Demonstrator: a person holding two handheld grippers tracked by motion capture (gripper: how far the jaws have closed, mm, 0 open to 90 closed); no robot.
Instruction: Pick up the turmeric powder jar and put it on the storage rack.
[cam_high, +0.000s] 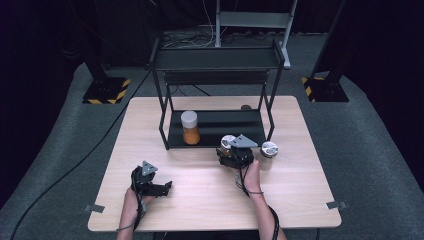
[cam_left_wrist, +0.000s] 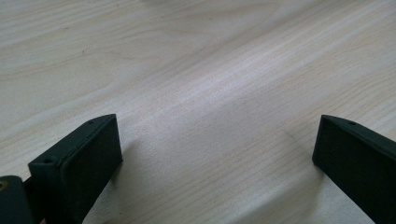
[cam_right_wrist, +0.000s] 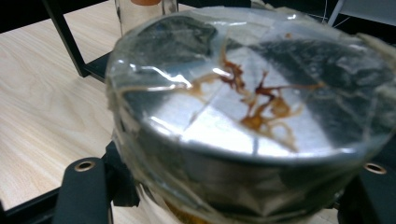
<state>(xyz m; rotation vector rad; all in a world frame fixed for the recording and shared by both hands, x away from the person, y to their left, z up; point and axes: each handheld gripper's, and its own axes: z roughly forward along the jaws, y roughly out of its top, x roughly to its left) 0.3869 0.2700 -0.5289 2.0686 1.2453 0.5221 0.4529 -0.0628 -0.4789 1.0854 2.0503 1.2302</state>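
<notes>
The jar (cam_right_wrist: 243, 121) with the silver lid is pinched by the right tool (cam_high: 231, 151) just before the black shelf (cam_high: 215, 131) on the worktop (cam_high: 200, 185). It is probably glass (smooth, breakable, rather heavy), so grip below the lid. The left tool (cam_left_wrist: 215, 154) is spread, holding nothing.

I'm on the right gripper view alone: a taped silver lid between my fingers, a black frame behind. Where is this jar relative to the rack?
Observer: In the high view, your silver-lidded jar in the right gripper is at the front edge of the black metal rack's lower shelf.
Operator: Anything on that shelf?
Observer: One white-lidded jar of orange contents, towards its left end.
Operator: And to my right?
Observer: A second silver-lidded jar stands on the wooden table, close beside the gripper.
</notes>
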